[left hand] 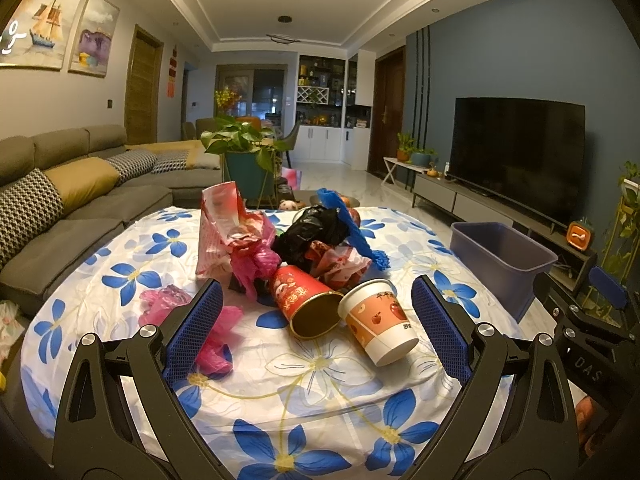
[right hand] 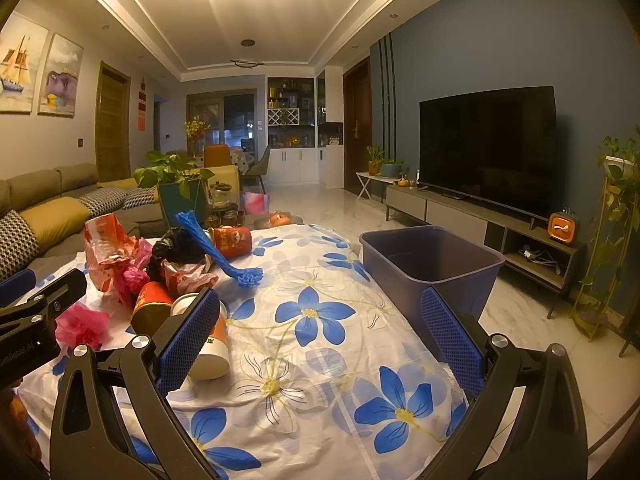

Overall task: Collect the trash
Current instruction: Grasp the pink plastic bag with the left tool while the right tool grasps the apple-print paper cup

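A trash pile lies on the flowered tablecloth (left hand: 320, 384): a white and orange paper cup (left hand: 380, 326) on its side, a red can (left hand: 306, 300) on its side, pink plastic bags (left hand: 218, 336), a black bag (left hand: 316, 232), a torn red wrapper (left hand: 224, 228) and a blue mesh strip (left hand: 354, 232). My left gripper (left hand: 316, 330) is open and empty, its fingers either side of the can and cup, just short of them. My right gripper (right hand: 320, 336) is open and empty over the cloth, right of the cup (right hand: 212, 344). The purple bin (right hand: 432, 264) stands on the table's right side.
A grey sofa (left hand: 60, 208) runs along the left. A potted plant (left hand: 244, 152) stands behind the table. A TV (right hand: 486, 148) on a low cabinet is on the right, and the table's right edge drops to the tiled floor (right hand: 532, 320).
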The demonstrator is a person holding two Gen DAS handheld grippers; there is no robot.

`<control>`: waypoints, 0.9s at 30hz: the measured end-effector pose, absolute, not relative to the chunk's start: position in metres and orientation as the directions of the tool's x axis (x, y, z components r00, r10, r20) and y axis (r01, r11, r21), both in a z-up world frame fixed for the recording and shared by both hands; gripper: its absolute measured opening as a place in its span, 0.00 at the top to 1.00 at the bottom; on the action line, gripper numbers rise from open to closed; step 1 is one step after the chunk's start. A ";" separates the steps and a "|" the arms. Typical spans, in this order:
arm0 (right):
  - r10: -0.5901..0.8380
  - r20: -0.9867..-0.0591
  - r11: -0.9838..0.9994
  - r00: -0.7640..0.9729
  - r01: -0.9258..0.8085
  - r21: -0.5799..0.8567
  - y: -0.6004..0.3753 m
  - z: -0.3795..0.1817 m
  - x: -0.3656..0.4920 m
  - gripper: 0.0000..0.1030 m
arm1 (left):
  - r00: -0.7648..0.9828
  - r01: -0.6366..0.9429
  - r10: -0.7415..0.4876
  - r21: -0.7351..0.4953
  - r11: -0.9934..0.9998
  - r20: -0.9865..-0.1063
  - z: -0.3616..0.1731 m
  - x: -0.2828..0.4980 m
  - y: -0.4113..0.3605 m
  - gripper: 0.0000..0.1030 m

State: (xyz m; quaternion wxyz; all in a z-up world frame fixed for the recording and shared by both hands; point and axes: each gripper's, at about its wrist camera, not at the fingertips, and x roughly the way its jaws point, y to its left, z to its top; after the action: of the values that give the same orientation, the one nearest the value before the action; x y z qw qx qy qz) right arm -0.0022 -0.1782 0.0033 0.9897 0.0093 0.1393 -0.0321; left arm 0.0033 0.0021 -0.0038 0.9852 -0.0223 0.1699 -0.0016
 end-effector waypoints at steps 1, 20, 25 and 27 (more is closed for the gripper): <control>-0.057 -0.275 0.998 0.960 0.062 0.010 -0.177 0.002 -0.002 0.05 | 0.942 -0.007 -0.009 -0.046 0.999 -0.335 -0.006 0.003 0.003 0.09; 0.140 -0.361 0.990 0.922 -0.135 0.038 -0.125 -0.043 0.046 0.05 | 0.904 -0.207 0.159 -0.081 0.975 -0.398 -0.064 0.019 0.091 0.19; 0.175 -0.384 0.984 0.907 -0.174 0.038 -0.114 -0.056 0.064 0.05 | 0.888 -0.214 0.156 -0.088 0.973 -0.433 -0.080 0.039 0.106 0.25; 0.178 -0.389 0.983 0.904 -0.181 0.030 -0.111 -0.061 0.071 0.05 | 0.881 -0.207 0.137 -0.110 0.972 -0.452 -0.085 0.047 0.113 0.28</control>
State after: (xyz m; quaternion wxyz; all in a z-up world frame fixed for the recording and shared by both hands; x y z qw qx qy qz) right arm 0.0706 -0.1109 -0.0607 0.9756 -0.0032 0.1991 0.0921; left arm 0.0467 0.1129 -0.0854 0.9668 -0.0776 0.2266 0.0890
